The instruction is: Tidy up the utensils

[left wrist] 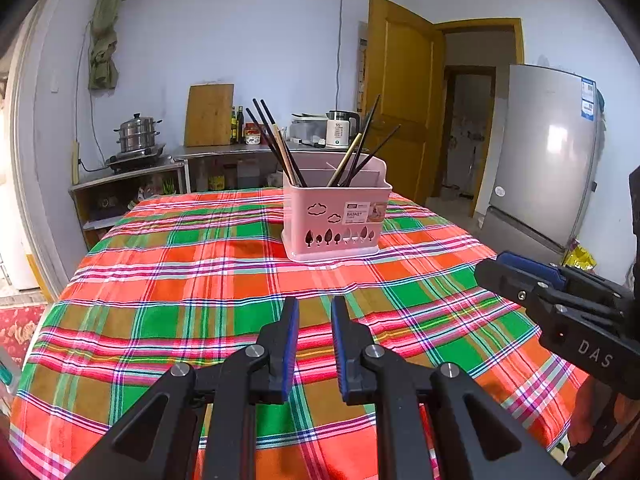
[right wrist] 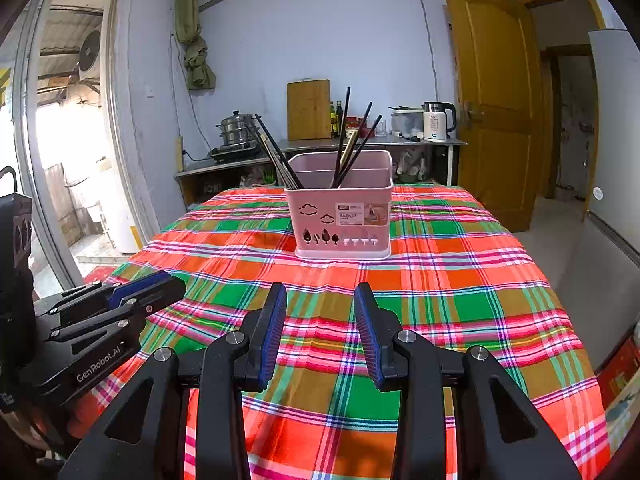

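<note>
Now, what I see:
Left tool: slightly parted, holding nothing, above the bench.
Right tool: wider apart, empty.
Basket: far, untouched.

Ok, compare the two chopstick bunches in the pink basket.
The left bunch leans left in the pink basket; the right bunch leans right. The left bunch sits tightly packed; the right bunch fans apart. Both are mostly dark chopsticks with a lighter one among them, standing tips-down in separate compartments.
</note>
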`<action>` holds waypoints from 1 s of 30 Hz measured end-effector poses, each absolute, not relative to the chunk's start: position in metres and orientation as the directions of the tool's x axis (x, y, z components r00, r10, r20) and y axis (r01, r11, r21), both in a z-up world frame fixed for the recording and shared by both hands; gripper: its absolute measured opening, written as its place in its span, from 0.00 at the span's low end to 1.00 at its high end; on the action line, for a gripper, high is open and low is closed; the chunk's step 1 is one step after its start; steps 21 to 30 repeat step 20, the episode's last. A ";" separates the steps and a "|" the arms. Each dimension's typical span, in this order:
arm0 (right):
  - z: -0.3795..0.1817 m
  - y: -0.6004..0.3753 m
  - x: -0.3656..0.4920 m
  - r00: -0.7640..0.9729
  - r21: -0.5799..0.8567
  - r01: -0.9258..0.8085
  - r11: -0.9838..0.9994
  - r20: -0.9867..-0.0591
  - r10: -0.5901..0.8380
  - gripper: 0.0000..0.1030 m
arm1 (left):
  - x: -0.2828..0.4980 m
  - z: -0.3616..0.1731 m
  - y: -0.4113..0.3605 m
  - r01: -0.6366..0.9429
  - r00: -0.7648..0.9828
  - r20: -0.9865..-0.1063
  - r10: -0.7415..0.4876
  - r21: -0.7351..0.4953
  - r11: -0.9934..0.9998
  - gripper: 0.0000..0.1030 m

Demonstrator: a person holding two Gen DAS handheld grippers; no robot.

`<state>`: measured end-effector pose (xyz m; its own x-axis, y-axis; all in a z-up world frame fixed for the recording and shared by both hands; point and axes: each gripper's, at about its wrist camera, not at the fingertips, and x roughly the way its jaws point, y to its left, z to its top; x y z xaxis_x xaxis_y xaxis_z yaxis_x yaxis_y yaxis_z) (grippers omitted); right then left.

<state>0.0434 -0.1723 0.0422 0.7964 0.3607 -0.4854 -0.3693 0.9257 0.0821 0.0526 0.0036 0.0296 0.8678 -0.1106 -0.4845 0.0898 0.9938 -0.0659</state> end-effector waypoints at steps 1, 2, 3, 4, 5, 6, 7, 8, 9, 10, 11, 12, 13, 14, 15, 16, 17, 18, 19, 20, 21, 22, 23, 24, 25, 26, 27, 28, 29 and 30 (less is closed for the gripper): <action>0.042 -0.172 0.044 0.796 0.084 -0.369 0.926 -0.485 0.361 0.35 | 0.052 0.030 0.003 0.085 0.869 -0.484 -0.103 -0.059 0.995 0.15; 0.042 -0.173 0.044 0.796 0.085 -0.369 0.926 -0.485 0.362 0.35 | 0.052 0.030 0.002 0.083 0.870 -0.483 -0.100 -0.056 0.995 0.15; 0.042 -0.172 0.044 0.796 0.083 -0.369 0.926 -0.485 0.361 0.35 | 0.052 0.030 0.001 0.083 0.869 -0.484 -0.100 -0.056 0.995 0.15; 0.042 -0.172 0.044 0.797 0.082 -0.369 0.926 -0.485 0.361 0.35 | 0.052 0.029 0.001 0.085 0.869 -0.485 -0.103 -0.059 0.995 0.15; 0.042 -0.172 0.044 0.797 0.082 -0.370 0.926 -0.484 0.361 0.35 | 0.052 0.029 0.002 0.087 0.867 -0.487 -0.108 -0.066 0.994 0.15; 0.042 -0.172 0.044 0.797 0.083 -0.369 0.926 -0.485 0.361 0.35 | 0.052 0.029 0.002 0.087 0.865 -0.489 -0.108 -0.065 0.994 0.15; 0.042 -0.172 0.044 0.797 0.082 -0.370 0.925 -0.485 0.361 0.35 | 0.052 0.028 0.002 0.086 0.864 -0.492 -0.107 -0.064 0.994 0.15; 0.042 -0.172 0.044 0.797 0.082 -0.370 0.926 -0.485 0.361 0.35 | 0.052 0.027 0.002 0.085 0.863 -0.493 -0.106 -0.065 0.994 0.15; 0.042 -0.172 0.044 0.797 0.082 -0.370 0.926 -0.484 0.361 0.35 | 0.052 0.027 0.003 0.085 0.863 -0.494 -0.106 -0.066 0.994 0.15; 0.042 -0.172 0.044 0.797 0.083 -0.370 0.925 -0.484 0.362 0.35 | 0.052 0.027 0.003 0.086 0.863 -0.494 -0.109 -0.069 0.994 0.15; 0.042 -0.172 0.044 0.797 0.082 -0.370 0.926 -0.483 0.361 0.35 | 0.052 0.027 0.004 0.086 0.863 -0.494 -0.109 -0.070 0.994 0.15; 0.042 -0.172 0.045 0.797 0.081 -0.370 0.926 -0.484 0.361 0.35 | 0.052 0.027 0.004 0.084 0.863 -0.493 -0.106 -0.068 0.994 0.15; 0.042 -0.172 0.045 0.797 0.082 -0.370 0.925 -0.484 0.361 0.35 | 0.052 0.027 0.004 0.083 0.864 -0.493 -0.105 -0.066 0.994 0.15; 0.042 -0.172 0.045 0.797 0.082 -0.369 0.926 -0.484 0.361 0.35 | 0.051 0.027 0.004 0.084 0.864 -0.493 -0.105 -0.066 0.994 0.15; 0.042 -0.172 0.045 0.798 0.081 -0.370 0.926 -0.483 0.361 0.35 | 0.052 0.027 0.004 0.084 0.864 -0.493 -0.107 -0.067 0.994 0.15; 0.042 -0.172 0.045 0.797 0.081 -0.370 0.925 -0.484 0.361 0.35 | 0.052 0.027 0.004 0.084 0.863 -0.493 -0.107 -0.069 0.994 0.15; 0.042 -0.172 0.045 0.797 0.080 -0.370 0.926 -0.484 0.361 0.35 | 0.052 0.026 0.003 0.083 0.863 -0.493 -0.106 -0.069 0.994 0.15; 0.042 -0.172 0.045 0.798 0.080 -0.369 0.926 -0.484 0.360 0.35 | 0.052 0.026 0.004 0.084 0.863 -0.493 -0.108 -0.071 0.994 0.15; 0.042 -0.172 0.045 0.797 0.081 -0.369 0.926 -0.484 0.360 0.35 | 0.052 0.026 0.004 0.085 0.863 -0.493 -0.109 -0.072 0.994 0.15; 0.042 -0.172 0.046 0.797 0.082 -0.369 0.926 -0.484 0.361 0.35 | 0.052 0.027 0.004 0.086 0.863 -0.493 -0.112 -0.075 0.993 0.15; 0.042 -0.172 0.046 0.797 0.082 -0.369 0.926 -0.484 0.361 0.35 | 0.052 0.027 0.004 0.086 0.863 -0.493 -0.112 -0.075 0.993 0.15; 0.042 -0.172 0.046 0.797 0.082 -0.369 0.926 -0.484 0.361 0.35 | 0.052 0.027 0.004 0.086 0.863 -0.493 -0.112 -0.075 0.993 0.15; 0.042 -0.172 0.046 0.797 0.082 -0.369 0.926 -0.484 0.361 0.35 | 0.052 0.027 0.004 0.086 0.863 -0.493 -0.112 -0.075 0.993 0.15; 0.042 -0.172 0.046 0.797 0.082 -0.369 0.926 -0.484 0.361 0.35 | 0.052 0.027 0.004 0.086 0.863 -0.493 -0.112 -0.075 0.993 0.15; 0.042 -0.172 0.046 0.797 0.082 -0.369 0.926 -0.484 0.361 0.35 | 0.052 0.027 0.004 0.086 0.863 -0.493 -0.112 -0.075 0.993 0.15; 0.042 -0.172 0.046 0.797 0.082 -0.369 0.926 -0.484 0.361 0.35 | 0.052 0.027 0.004 0.086 0.863 -0.493 -0.112 -0.075 0.993 0.15; 0.042 -0.172 0.046 0.797 0.082 -0.369 0.926 -0.484 0.361 0.35 | 0.052 0.027 0.004 0.086 0.863 -0.493 -0.112 -0.075 0.993 0.15; 0.042 -0.172 0.046 0.797 0.082 -0.369 0.926 -0.484 0.361 0.35 | 0.052 0.027 0.004 0.086 0.863 -0.493 -0.112 -0.075 0.993 0.15; 0.042 -0.172 0.046 0.797 0.082 -0.369 0.926 -0.484 0.361 0.35 | 0.052 0.027 0.004 0.086 0.863 -0.493 -0.112 -0.075 0.993 0.15; 0.042 -0.172 0.046 0.797 0.082 -0.369 0.926 -0.484 0.361 0.35 | 0.052 0.027 0.004 0.086 0.863 -0.493 -0.112 -0.075 0.993 0.15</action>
